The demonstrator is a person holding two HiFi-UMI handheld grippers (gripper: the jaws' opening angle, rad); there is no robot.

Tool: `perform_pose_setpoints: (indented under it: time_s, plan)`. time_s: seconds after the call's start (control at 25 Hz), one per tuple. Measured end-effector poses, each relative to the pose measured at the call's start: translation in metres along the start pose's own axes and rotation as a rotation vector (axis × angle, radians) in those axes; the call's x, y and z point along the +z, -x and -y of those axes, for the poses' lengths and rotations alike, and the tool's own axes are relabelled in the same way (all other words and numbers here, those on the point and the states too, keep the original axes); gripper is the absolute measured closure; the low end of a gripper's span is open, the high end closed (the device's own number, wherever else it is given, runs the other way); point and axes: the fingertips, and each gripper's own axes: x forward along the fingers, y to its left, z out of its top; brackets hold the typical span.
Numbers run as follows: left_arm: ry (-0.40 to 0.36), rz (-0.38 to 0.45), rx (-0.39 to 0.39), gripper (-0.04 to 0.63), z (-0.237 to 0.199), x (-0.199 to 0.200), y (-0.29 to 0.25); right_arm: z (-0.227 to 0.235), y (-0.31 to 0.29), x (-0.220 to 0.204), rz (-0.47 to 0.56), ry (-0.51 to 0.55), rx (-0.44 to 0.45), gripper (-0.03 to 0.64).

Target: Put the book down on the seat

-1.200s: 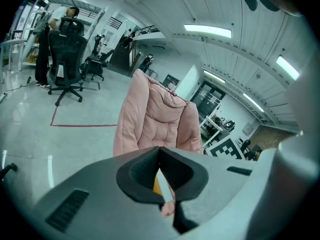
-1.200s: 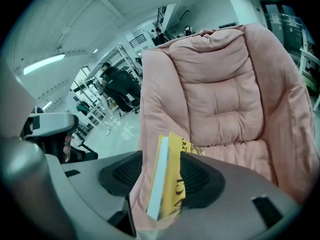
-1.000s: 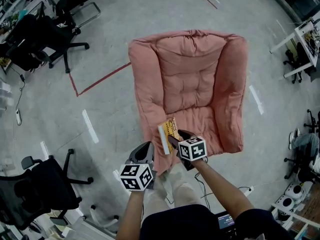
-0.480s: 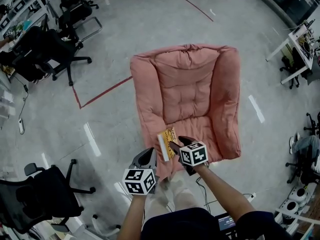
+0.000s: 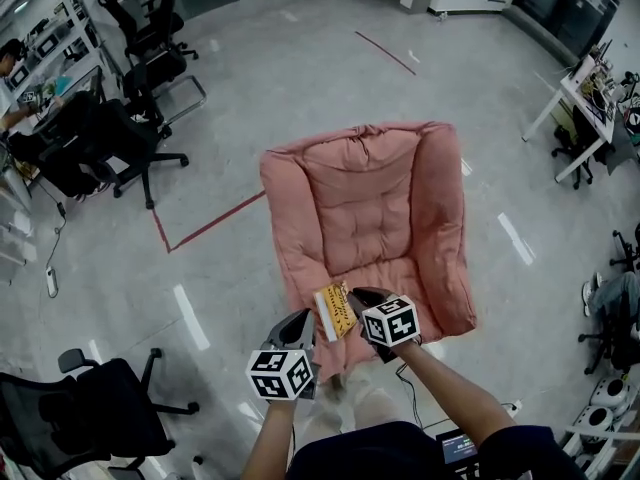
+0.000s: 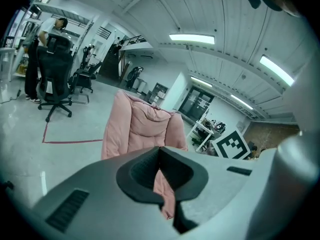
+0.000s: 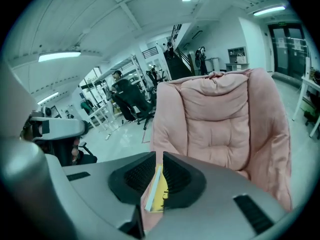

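While the head view is looking down on a pink armchair (image 5: 370, 198) standing on a grey floor (image 5: 230, 88), the right gripper (image 5: 356, 298) is clamping a yellow book (image 5: 335, 311), its jaws having just been closing on it. The book is hanging over the front edge of the seat, toward the front corner on the person's left; whether it is touching the cushion is not showing. The left gripper (image 5: 299, 318) is hovering just beside the book, off that corner, carrying nothing. Black office chairs (image 5: 140, 133) are standing well apart from the armchair, and a red tape line (image 5: 212, 222) is running across the floor beside it.

Through the left gripper view, the left gripper (image 6: 160, 156) is showing its pads meeting at the tips with nothing between them, and the armchair (image 6: 137, 126) is rising beyond.

Through the right gripper view, the right gripper (image 7: 159, 160) is pressing its pads on both faces of the book (image 7: 159, 190), which is standing on edge between them, with the armchair (image 7: 220, 119) filling the space ahead.
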Motion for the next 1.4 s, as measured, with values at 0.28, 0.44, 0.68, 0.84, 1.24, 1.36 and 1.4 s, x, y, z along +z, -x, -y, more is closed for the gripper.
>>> perform_pose_setpoints:
  time_s: [0.28,0.44,0.68,0.84,1.24,1.36,1.4]
  plan:
    - [-0.031,0.05,-0.003,0.589,0.013,0.027,0.013,-0.012,0.032,0.034,0.094,0.049,0.01,0.597]
    - [-0.036,0.083,-0.005,0.589,0.018,0.041,0.021,-0.019,0.047,0.051,0.149,0.083,0.016,0.597]
    - [-0.071,0.125,-0.023,0.59,0.026,0.064,0.031,-0.035,0.068,0.082,0.231,0.114,0.027,0.597]
    - [-0.1,0.15,-0.045,0.59,0.034,0.081,0.038,-0.043,0.087,0.099,0.28,0.126,0.018,0.597]
    - [-0.173,0.212,-0.086,0.591,0.05,0.117,0.067,-0.063,0.126,0.128,0.381,0.125,0.008,0.597]
    - [-0.18,0.217,-0.092,0.591,0.05,0.121,0.074,-0.064,0.131,0.128,0.388,0.122,-0.017,0.597]
    - [-0.181,0.216,-0.095,0.591,0.05,0.12,0.075,-0.063,0.132,0.126,0.39,0.117,-0.023,0.597]
